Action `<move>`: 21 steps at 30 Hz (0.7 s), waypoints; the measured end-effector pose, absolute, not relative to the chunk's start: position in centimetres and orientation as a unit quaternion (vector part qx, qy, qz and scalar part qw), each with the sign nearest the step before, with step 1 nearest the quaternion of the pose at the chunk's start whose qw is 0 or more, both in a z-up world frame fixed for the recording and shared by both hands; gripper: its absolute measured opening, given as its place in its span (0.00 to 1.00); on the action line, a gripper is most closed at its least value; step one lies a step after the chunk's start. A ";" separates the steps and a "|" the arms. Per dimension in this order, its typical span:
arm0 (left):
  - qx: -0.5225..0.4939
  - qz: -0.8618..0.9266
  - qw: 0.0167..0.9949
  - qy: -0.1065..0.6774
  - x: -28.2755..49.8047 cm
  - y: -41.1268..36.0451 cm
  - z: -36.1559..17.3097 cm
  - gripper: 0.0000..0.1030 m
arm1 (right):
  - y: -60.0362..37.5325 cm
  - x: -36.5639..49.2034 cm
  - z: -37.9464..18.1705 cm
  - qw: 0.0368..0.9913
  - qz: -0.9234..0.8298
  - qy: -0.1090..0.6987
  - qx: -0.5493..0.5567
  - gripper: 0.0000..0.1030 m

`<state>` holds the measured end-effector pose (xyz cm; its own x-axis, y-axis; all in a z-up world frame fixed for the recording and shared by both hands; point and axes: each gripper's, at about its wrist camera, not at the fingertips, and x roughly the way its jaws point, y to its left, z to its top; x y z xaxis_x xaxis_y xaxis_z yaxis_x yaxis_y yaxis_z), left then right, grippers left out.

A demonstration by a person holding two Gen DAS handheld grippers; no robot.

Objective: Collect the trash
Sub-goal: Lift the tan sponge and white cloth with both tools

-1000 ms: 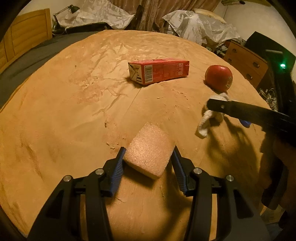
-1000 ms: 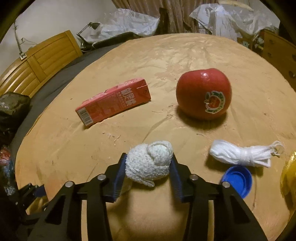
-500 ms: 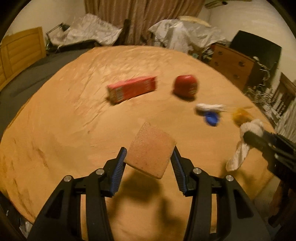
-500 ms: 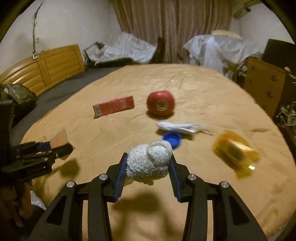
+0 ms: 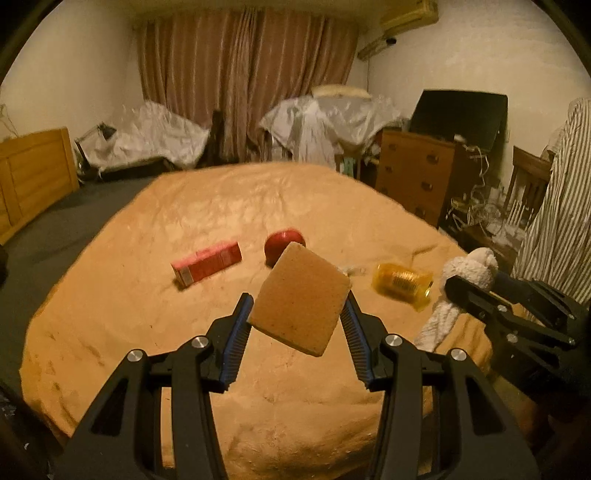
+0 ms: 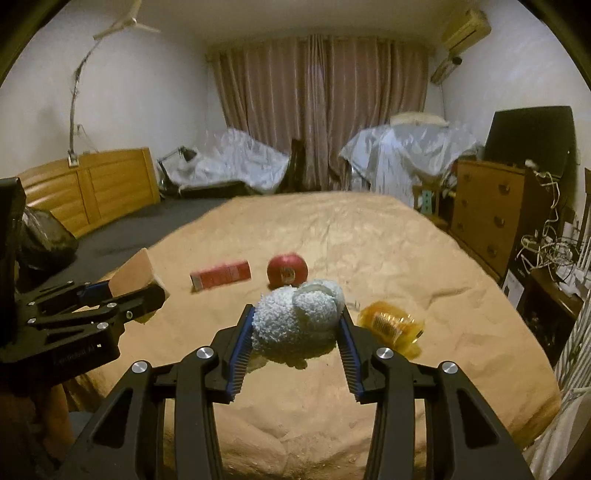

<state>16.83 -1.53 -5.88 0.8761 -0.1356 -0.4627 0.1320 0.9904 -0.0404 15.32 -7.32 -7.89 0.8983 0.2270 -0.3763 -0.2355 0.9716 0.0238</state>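
Left gripper (image 5: 297, 312) clamped on tan sponge (image 5: 300, 298), held above the bed (image 5: 147, 302). Right gripper (image 6: 295, 328) clamped on white cloth wad (image 6: 297, 321). Beyond: yellow, possibly plastic container (image 6: 391, 325), apple (image 6: 287, 270), red carton (image 6: 221, 275).

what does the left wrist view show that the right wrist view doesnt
Only the left wrist view shows the broad face of the sponge in the left tool, and a striped cloth at the right edge.

Only the right wrist view shows the ceiling fan and a dark bag on the left.

Both show the red carton, the apple, the yellow bottle, and the white rag in the right tool.
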 end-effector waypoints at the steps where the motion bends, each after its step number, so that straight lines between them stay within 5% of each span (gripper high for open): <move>1: -0.002 -0.065 0.971 0.231 16.2 -1.8 -5.3 0.45 | -7.6 14.6 -7.4 0.976 0.119 0.184 -0.011 0.43; 21: 0.012 -0.045 0.977 0.207 13.7 -3.1 -3.5 0.45 | -9.8 8.7 -5.3 0.982 0.105 0.154 0.006 0.44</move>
